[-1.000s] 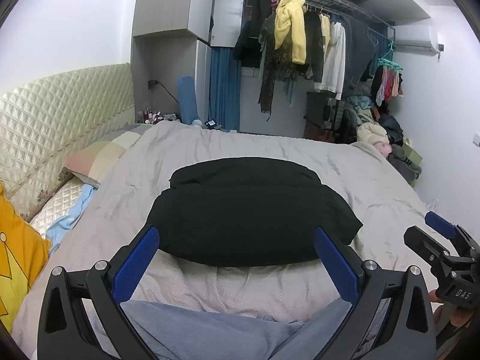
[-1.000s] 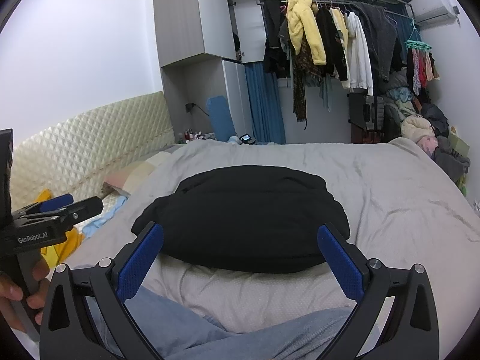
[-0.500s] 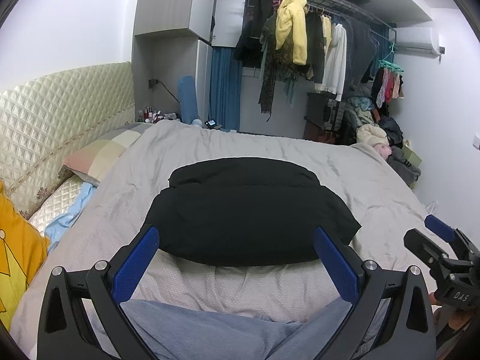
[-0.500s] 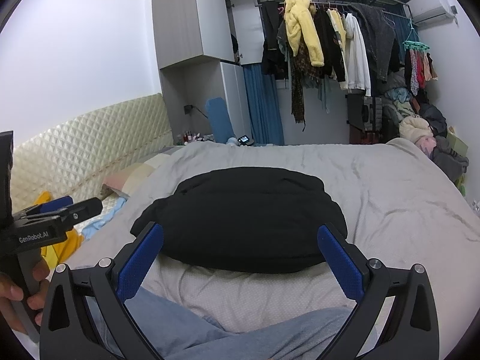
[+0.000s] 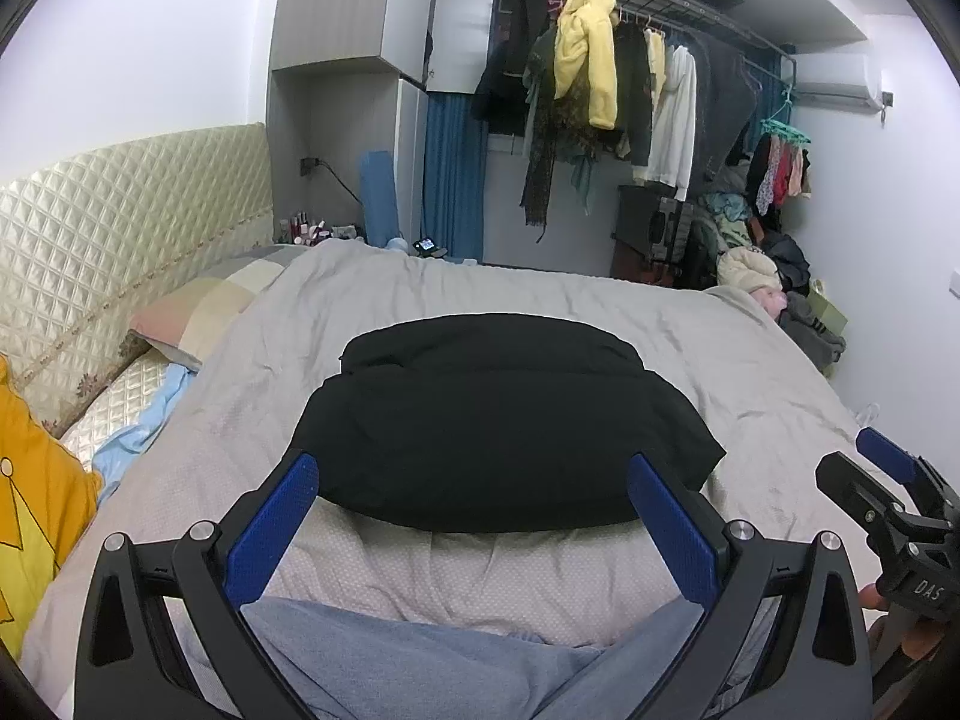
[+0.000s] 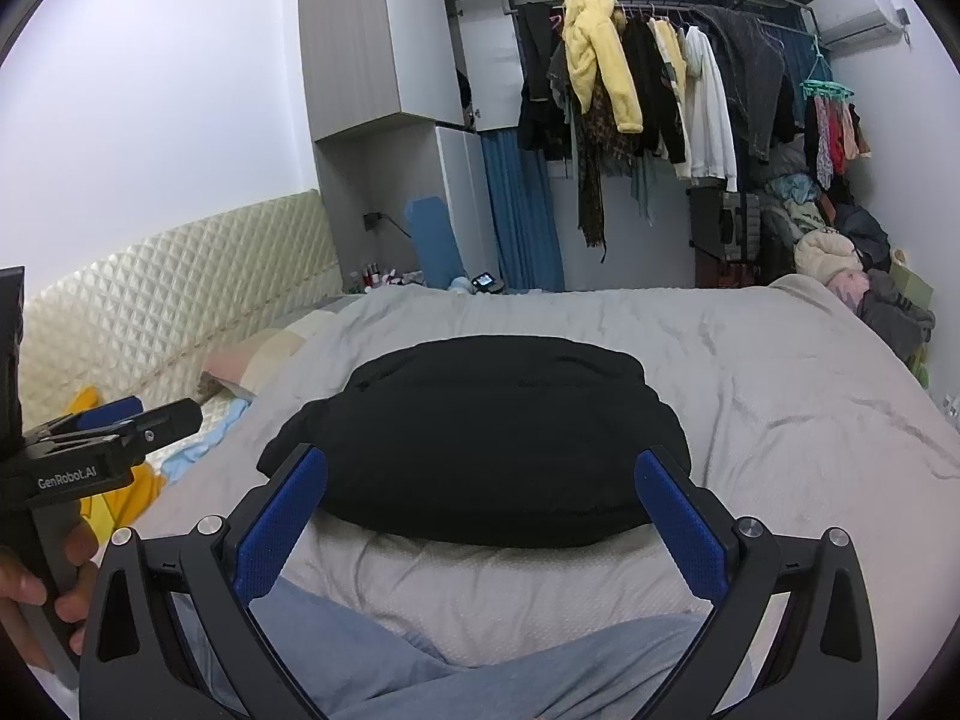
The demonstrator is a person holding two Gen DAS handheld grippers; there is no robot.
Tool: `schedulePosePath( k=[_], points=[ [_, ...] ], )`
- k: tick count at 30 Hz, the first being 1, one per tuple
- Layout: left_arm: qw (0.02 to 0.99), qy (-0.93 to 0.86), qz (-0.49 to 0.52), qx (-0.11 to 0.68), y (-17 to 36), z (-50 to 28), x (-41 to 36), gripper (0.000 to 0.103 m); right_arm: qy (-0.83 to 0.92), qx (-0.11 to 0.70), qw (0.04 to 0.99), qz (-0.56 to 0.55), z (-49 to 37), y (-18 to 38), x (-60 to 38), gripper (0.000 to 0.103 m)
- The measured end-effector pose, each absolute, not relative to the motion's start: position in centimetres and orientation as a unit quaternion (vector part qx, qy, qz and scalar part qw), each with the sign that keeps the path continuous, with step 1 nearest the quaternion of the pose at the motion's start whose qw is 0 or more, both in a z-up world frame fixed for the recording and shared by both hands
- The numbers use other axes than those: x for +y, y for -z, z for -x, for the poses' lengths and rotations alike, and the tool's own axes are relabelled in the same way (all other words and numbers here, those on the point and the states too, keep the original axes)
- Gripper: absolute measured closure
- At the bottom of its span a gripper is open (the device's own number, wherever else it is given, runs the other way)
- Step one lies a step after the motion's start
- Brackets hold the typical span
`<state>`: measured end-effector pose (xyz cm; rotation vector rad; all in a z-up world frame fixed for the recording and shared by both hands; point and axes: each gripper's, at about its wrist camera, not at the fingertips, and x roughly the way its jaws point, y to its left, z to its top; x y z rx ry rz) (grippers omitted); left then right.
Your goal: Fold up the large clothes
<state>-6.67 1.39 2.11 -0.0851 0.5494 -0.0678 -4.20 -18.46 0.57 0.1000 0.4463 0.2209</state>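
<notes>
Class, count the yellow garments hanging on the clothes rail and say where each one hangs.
1 clearly: a yellow fleece jacket at the rail's left part. A paler yellowish top hangs right of it, mostly hidden; others may be covered.

Both mounted low behind an open tool, looking forward along blue fingers across the bed (image 5: 750, 360) toward the clothes rail (image 5: 654, 6) on the far wall. Left view set left of the right tool (image 5: 888, 492), seen at its right edge; right view catching the left tool (image 6: 120, 420) at its left edge. Shared: folded black garment (image 5: 498, 420) close ahead, headboard (image 6: 180, 288), hanging clothes.
</notes>
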Motion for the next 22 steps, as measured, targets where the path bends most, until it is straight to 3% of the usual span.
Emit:
schedulePosePath(
  k=[22],
  points=[
    [0.962,0.036,0.043,0.266,-2.6,7.0,0.7,0.0,-0.107,0.219,0.968,-0.053,4.4,-1.1,-19.9,0.0]
  ],
)
